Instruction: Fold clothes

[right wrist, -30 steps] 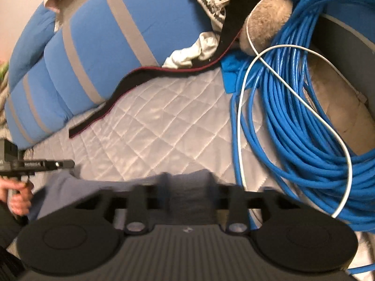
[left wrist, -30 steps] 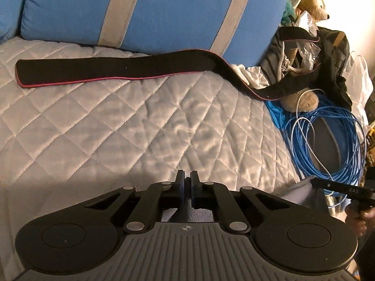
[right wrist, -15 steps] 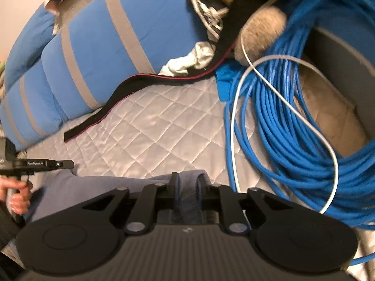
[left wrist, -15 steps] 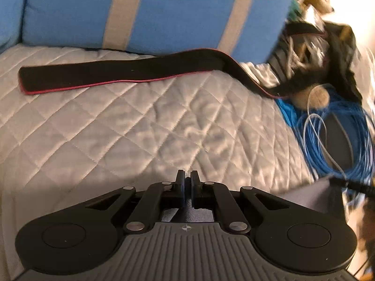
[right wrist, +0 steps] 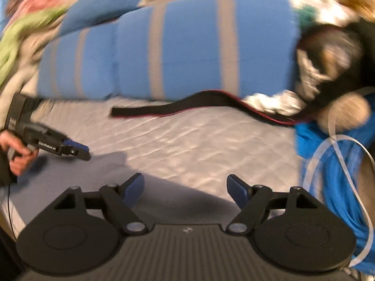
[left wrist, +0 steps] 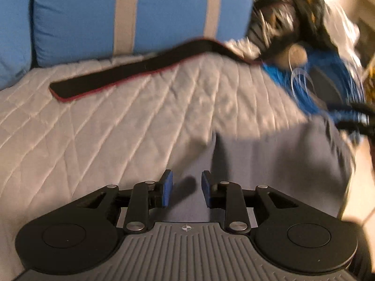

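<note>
A grey garment point(left wrist: 269, 164) lies flat on the quilted bed, stretching from under my left gripper point(left wrist: 186, 188) toward the right. The left gripper is open, its blue pads apart just above the cloth, holding nothing. In the right wrist view the same grey garment point(right wrist: 178, 201) lies under my right gripper point(right wrist: 185, 188), which stands wide open and empty. The left gripper point(right wrist: 77, 151) shows there at the left, held by a hand point(right wrist: 16, 154). The right gripper's tip point(left wrist: 356, 117) appears blurred at the right edge of the left wrist view.
A black strap with red edging point(left wrist: 131, 75) lies across the bed's far side, in front of blue pillows with grey stripes point(left wrist: 145, 16). A coil of blue cable point(right wrist: 339, 175), a white cable and a plush toy point(right wrist: 346, 112) pile up at the right.
Both grippers have opened and let go of the grey garment, which now lies spread on the bed. Both cameras swung, the right one strongly to the left; the views are blurred.
</note>
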### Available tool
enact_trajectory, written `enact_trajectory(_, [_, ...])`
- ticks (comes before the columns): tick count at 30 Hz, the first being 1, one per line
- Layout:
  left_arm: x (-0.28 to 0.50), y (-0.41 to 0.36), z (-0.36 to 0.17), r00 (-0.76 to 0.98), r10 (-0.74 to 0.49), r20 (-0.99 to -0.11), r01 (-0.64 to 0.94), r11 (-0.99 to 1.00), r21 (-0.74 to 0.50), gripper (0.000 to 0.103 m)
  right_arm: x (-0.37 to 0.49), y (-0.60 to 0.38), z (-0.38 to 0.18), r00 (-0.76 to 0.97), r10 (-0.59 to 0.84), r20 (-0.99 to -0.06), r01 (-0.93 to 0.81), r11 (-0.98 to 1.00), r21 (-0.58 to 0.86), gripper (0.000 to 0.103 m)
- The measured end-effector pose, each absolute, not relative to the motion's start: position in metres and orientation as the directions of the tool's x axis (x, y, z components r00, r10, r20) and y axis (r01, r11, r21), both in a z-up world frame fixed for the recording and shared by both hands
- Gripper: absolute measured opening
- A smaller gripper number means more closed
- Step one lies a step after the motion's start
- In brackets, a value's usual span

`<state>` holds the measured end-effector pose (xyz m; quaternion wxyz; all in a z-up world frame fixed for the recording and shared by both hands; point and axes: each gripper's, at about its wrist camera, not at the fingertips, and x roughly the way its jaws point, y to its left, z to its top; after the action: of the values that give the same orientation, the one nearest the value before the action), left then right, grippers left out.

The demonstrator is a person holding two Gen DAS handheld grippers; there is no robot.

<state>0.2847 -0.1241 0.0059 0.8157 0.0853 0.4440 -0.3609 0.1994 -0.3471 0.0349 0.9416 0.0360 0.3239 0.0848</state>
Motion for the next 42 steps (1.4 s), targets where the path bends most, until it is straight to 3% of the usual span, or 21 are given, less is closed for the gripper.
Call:
enact_trajectory(2, [0.28, -0.118, 0.001, 0.358, -0.484, -0.798, 0.674, 0.726, -0.137, 0.023, 0.209, -0.329, 0.029, 0.761, 0.211, -0.613, -0.181, 0.977, 0.112, 0.086])
enact_trajectory(3, [0.279, -0.115, -0.001, 0.369, -0.47, -0.801, 0.673, 0.73, -0.118, 0.004, 0.214, -0.319, 0.024, 0.752, 0.224, -0.62, -0.201, 0.974, 0.109, 0.087])
enact_trajectory(6, [0.283, -0.103, 0.004, 0.399, -0.457, -0.795, 0.635, 0.763, -0.12, 0.002, 0.224, -0.289, 0.008, 0.722, 0.226, -0.654, -0.251, 0.966, 0.056, 0.087])
enact_trajectory(10, [0.287, -0.095, 0.008, 0.423, -0.447, -0.788, 0.596, 0.792, -0.129, 0.003, 0.237, -0.273, -0.02, 0.675, 0.128, -0.727, -0.216, 0.976, -0.029, 0.087])
enact_trajectory(14, [0.292, -0.09, 0.004, 0.47, -0.359, -0.806, 0.523, 0.849, -0.073, 0.006, 0.239, -0.28, -0.033, 0.659, 0.104, -0.745, -0.18, 0.983, -0.023, 0.089])
enact_trajectory(17, [0.297, -0.069, 0.012, 0.47, -0.373, -0.8, 0.477, 0.87, -0.126, 0.009, 0.237, -0.281, -0.031, 0.665, 0.101, -0.74, -0.168, 0.986, -0.017, 0.09])
enact_trajectory(24, [0.277, -0.018, 0.037, 0.473, -0.407, -0.782, 0.527, 0.841, -0.119, 0.043, 0.229, -0.268, -0.016, 0.692, 0.073, -0.718, -0.136, 0.99, -0.031, 0.091])
enact_trajectory(28, [0.265, 0.0, 0.025, 0.413, -0.429, -0.803, 0.593, 0.796, -0.12, 0.048, 0.22, -0.252, -0.002, 0.715, 0.091, -0.693, -0.157, 0.987, -0.033, 0.092])
enact_trajectory(29, [0.265, -0.001, 0.018, 0.412, -0.409, -0.814, 0.596, 0.797, -0.099, 0.043, 0.219, -0.248, 0.0, 0.717, 0.097, -0.69, -0.163, 0.986, -0.031, 0.092])
enact_trajectory(30, [0.265, -0.003, 0.01, 0.419, -0.375, -0.827, 0.593, 0.803, -0.063, 0.012, 0.216, -0.244, 0.002, 0.718, 0.098, -0.69, -0.165, 0.986, -0.032, 0.092])
enact_trajectory(31, [0.266, -0.004, 0.004, 0.427, -0.338, -0.839, 0.581, 0.813, -0.032, 0.009, 0.213, -0.24, 0.004, 0.718, 0.099, -0.689, -0.168, 0.985, -0.034, 0.092])
enact_trajectory(34, [0.27, -0.004, 0.001, 0.479, -0.273, -0.834, 0.54, 0.841, 0.035, 0.008, 0.206, -0.226, 0.009, 0.719, 0.101, -0.688, -0.175, 0.984, -0.038, 0.093])
enact_trajectory(36, [0.273, -0.006, -0.001, 0.573, -0.121, -0.811, 0.482, 0.85, 0.214, 0.003, 0.201, -0.218, 0.013, 0.72, 0.103, -0.687, -0.18, 0.983, -0.041, 0.093])
enact_trajectory(37, [0.275, -0.001, -0.001, 0.59, -0.098, -0.802, 0.464, 0.853, 0.237, 0.004, 0.198, -0.213, 0.015, 0.72, 0.104, -0.686, -0.183, 0.982, -0.043, 0.093])
enact_trajectory(41, [0.275, 0.032, 0.019, 0.594, -0.142, -0.792, 0.377, 0.919, 0.117, 0.007, 0.187, -0.196, 0.021, 0.72, 0.112, -0.684, -0.199, 0.979, -0.05, 0.094])
enact_trajectory(42, [0.273, 0.042, 0.025, 0.601, -0.147, -0.785, 0.356, 0.929, 0.098, 0.017, 0.185, -0.192, 0.021, 0.718, 0.118, -0.685, -0.212, 0.976, -0.053, 0.094])
